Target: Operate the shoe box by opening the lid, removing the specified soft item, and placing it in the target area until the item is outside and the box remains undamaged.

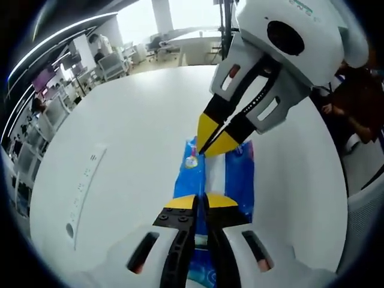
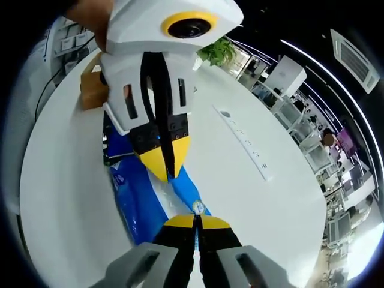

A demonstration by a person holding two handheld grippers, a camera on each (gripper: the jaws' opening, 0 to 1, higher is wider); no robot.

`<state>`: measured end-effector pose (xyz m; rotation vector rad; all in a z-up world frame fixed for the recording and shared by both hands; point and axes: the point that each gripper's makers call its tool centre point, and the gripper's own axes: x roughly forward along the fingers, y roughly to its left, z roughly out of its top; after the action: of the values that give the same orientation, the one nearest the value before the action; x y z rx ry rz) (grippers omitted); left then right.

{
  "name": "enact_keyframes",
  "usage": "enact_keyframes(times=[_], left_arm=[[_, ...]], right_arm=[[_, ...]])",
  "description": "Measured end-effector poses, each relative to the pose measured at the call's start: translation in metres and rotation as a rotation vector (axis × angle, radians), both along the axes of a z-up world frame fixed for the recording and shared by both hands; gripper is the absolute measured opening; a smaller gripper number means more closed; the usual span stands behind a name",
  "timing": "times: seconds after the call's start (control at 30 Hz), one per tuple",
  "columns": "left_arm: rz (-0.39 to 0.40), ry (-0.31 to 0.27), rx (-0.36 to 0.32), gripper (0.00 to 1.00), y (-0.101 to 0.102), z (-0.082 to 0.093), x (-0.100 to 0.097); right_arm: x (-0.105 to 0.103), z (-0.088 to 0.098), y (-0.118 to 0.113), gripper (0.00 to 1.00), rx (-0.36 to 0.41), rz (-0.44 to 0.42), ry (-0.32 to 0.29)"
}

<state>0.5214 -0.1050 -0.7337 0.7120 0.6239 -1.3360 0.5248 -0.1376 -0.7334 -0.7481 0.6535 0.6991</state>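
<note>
Both grippers meet over the blue packet [image 1: 231,174] on the white table [image 1: 120,150], one at each end. In the left gripper view, the left gripper [image 1: 201,201] rises from the bottom edge, its yellow-tipped black jaws pressed together, pinching the near edge of the packet. Facing it, the right gripper [image 1: 216,141] reaches down from the upper right, white shell angled steeply, yellow tips drawn to a point and nipping the packet's far edge.

Switch to the right gripper view and it's mirrored: the right gripper [image 2: 195,222] comes up from below, jaws tight together on the packet [image 2: 141,204] beside a small round printed mark, while the left gripper [image 2: 168,162] hangs nose-down from the top, tips closed on the opposite end.

The packet is soft, glossy plastic, blue with a white band down the middle, lying flat and slightly creased on the table. Behind the left gripper sits a brown cardboard box [image 2: 93,90] near the table's far rim. A long white power strip [image 2: 246,141] lies flat on the smooth matte tabletop, well apart from the packet.
</note>
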Motion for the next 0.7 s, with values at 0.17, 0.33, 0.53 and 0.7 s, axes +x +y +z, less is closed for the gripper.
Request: enact_keyframes(times=[0.17, 0.33, 0.53, 0.7], left_arm=[[-0.005, 0.016, 0.012, 0.11, 0.007, 0.002, -0.001], [-0.003, 0.022, 0.007, 0.15, 0.017, 0.01, -0.006], [-0.006, 0.038, -0.009, 0.26, 0.023, 0.016, -0.012], [0.008, 0.055, -0.034, 0.29, 0.026, 0.019, -0.014]], right_arm=[[-0.004, 0.001, 0.002, 0.03, -0.012, 0.003, -0.009], [-0.006, 0.005, 0.005, 0.05, 0.013, -0.02, -0.006], [-0.009, 0.014, 0.012, 0.09, 0.089, -0.062, 0.01], [-0.016, 0.017, 0.017, 0.21, 0.134, -0.095, 0.04]])
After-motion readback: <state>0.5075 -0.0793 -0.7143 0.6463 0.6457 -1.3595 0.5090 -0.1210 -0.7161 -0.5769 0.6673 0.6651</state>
